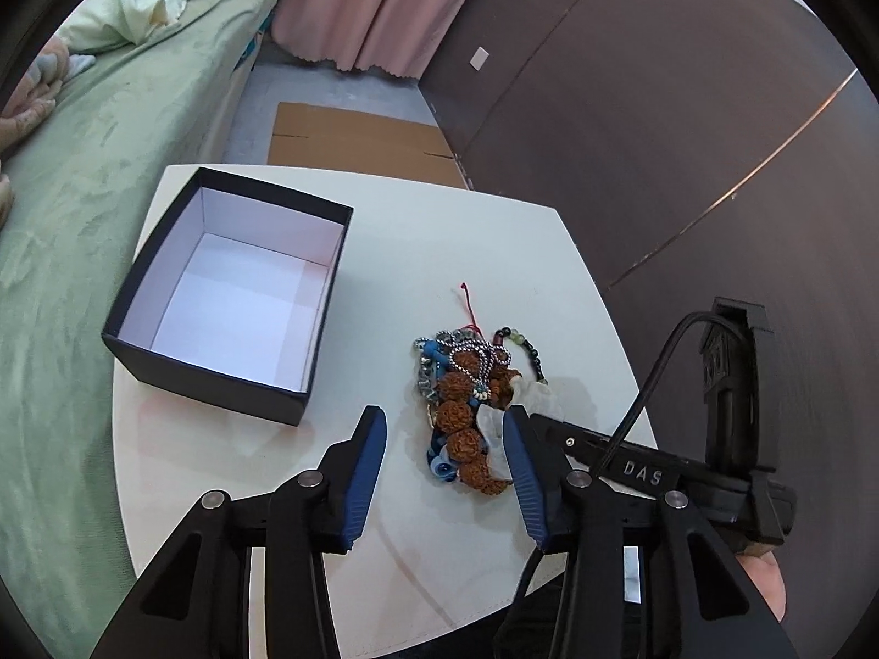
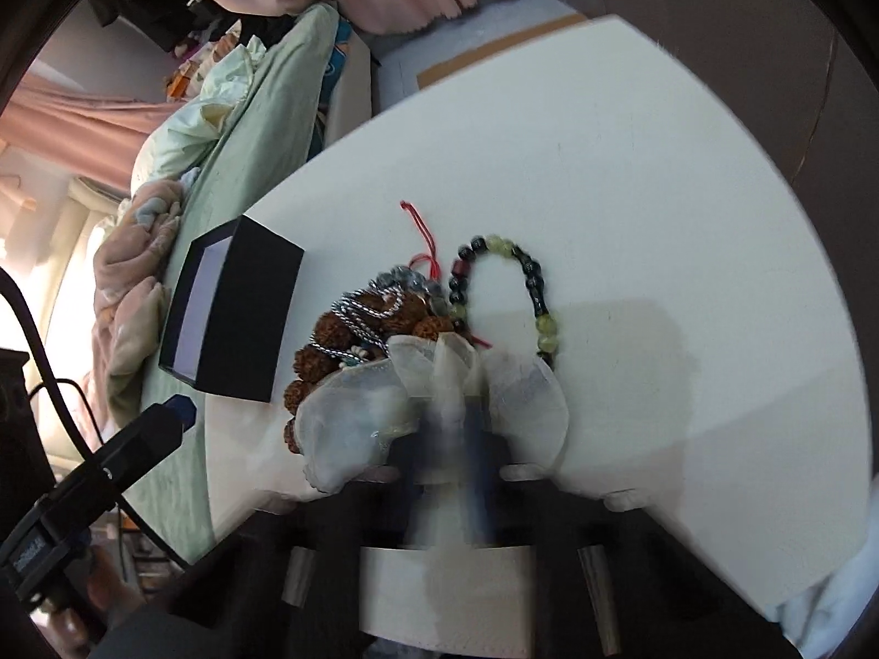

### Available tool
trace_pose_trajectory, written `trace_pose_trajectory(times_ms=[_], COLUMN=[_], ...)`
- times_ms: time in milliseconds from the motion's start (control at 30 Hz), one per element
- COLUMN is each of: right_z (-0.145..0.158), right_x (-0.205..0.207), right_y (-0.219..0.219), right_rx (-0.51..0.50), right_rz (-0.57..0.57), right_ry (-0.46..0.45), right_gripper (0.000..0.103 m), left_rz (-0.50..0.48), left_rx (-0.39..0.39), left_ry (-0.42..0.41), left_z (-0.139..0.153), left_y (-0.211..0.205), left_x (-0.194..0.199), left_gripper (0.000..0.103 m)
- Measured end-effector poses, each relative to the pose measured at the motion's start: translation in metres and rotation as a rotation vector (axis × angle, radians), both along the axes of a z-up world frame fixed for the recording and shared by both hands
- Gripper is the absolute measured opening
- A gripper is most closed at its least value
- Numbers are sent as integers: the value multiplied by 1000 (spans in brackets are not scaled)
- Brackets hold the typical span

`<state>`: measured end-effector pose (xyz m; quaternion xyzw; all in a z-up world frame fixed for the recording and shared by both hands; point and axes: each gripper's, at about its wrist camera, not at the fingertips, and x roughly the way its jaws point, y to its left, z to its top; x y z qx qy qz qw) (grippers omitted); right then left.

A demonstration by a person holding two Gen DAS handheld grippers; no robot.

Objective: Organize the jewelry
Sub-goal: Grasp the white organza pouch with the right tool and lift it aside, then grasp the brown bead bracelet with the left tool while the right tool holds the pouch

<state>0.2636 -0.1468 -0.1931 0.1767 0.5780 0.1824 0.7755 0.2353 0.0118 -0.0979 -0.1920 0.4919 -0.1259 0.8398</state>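
A pile of jewelry (image 1: 467, 395) lies on the white table (image 1: 439, 252): brown seed beads, a silver chain, blue pieces, a red cord and a dark-and-green bead bracelet (image 2: 527, 285). An open, empty black box (image 1: 231, 296) stands left of it. My left gripper (image 1: 445, 428) is open, fingers either side of the pile's near end. My right gripper (image 2: 456, 384) is shut on a sheer white organza pouch (image 2: 384, 406) beside the pile; its fingers are blurred. It also shows in the left wrist view (image 1: 604, 456), coming in from the right.
A bed with green sheet (image 1: 82, 208) runs along the table's left side. Flat cardboard (image 1: 357, 143) lies on the floor beyond the table. A dark wardrobe (image 1: 659, 137) stands on the right, pink curtains (image 1: 373, 0) behind.
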Motion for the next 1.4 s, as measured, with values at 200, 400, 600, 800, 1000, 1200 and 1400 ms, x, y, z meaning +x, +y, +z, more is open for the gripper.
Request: trace_pose_trajectory(times_ms=[200,400,600,800,1000,1200,1400], right_z=[36,57,62,66,71,72,68], right_x=[-10,-20,-25,-29,-29,-27,-23], right_y=[-30,-63,-79,-97,-109,-114,-119], right_rx=[52,108,142,175,212,239,265], right_rz=[-72,-143,-185,-222,-251,-263,-280], right_ry=[-144,-189,-200,-209,-217,-217,-200], right_gripper=[3,3,3,3,3,3,3], left_rz=[-2,-9,-7,63,162,239,292], left_rx=[-1,-4,12,-55,-142,-171,-157], left_ry=[7,30,61,134,158,199,202], left_z=[-7,-18,-31,-56,-64,-69,-66], left_y=[-8,-21,-41,-45,-45,-46,-44], left_x=[-3,-7,-13,-11,-6,-2,0], left_gripper=[46,46,46,36,36,36,27])
